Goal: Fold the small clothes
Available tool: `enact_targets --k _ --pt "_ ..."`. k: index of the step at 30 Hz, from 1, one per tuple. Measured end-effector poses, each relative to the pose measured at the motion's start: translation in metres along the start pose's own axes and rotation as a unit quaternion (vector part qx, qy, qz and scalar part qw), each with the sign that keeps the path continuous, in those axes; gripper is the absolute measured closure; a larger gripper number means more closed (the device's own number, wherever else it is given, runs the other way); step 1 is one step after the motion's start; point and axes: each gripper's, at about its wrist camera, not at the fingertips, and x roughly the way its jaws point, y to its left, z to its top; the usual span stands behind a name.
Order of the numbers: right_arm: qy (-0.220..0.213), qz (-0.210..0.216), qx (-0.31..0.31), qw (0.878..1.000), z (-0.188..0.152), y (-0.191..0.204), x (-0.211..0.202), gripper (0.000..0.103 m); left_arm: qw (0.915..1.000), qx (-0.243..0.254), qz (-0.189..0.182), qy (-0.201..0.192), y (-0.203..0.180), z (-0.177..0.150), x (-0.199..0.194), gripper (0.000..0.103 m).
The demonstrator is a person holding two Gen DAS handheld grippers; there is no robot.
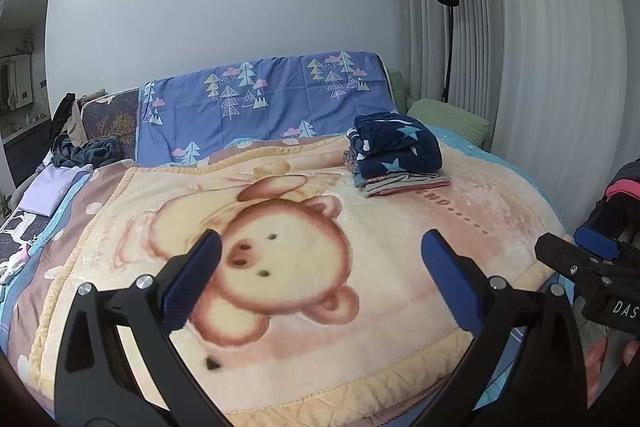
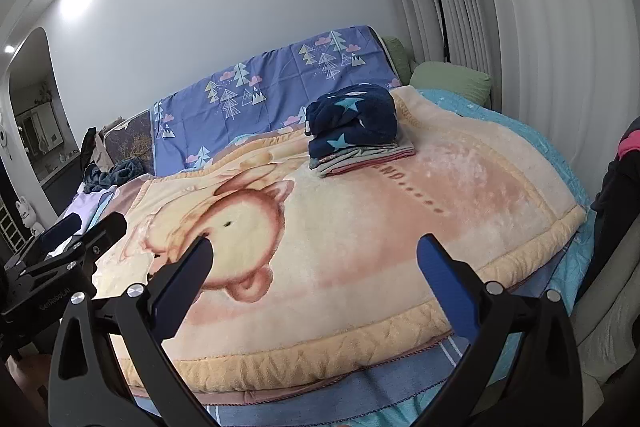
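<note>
From the left wrist, the left gripper (image 1: pixel 320 251) gapes wide and empty above the bear blanket (image 1: pixel 280 267); the stack of folded clothes (image 1: pixel 396 155) sits far right. From the right wrist, the right gripper (image 2: pixel 316 259) also gapes wide, empty, stack far ahead.

My own arms run off the bottom edge in both views. The right gripper (image 1: pixel 592 259) is cut by the left view's right edge, one blue pad showing. Beneath the navy star fleece (image 2: pixel 354 123), the folded stack (image 2: pixel 360 159) shows only thin edges. The heap of clothes (image 1: pixel 86 151) far left is too small to sort.
</note>
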Motion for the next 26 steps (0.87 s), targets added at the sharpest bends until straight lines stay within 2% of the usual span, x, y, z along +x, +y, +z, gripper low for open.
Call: enact_targets --k 26 --pt "0.017 0.002 -0.003 1.000 -0.0055 -0.0025 0.0075 0.001 1.0000 -0.005 -0.001 0.005 -0.0054 -0.0046 0.0039 0.002"
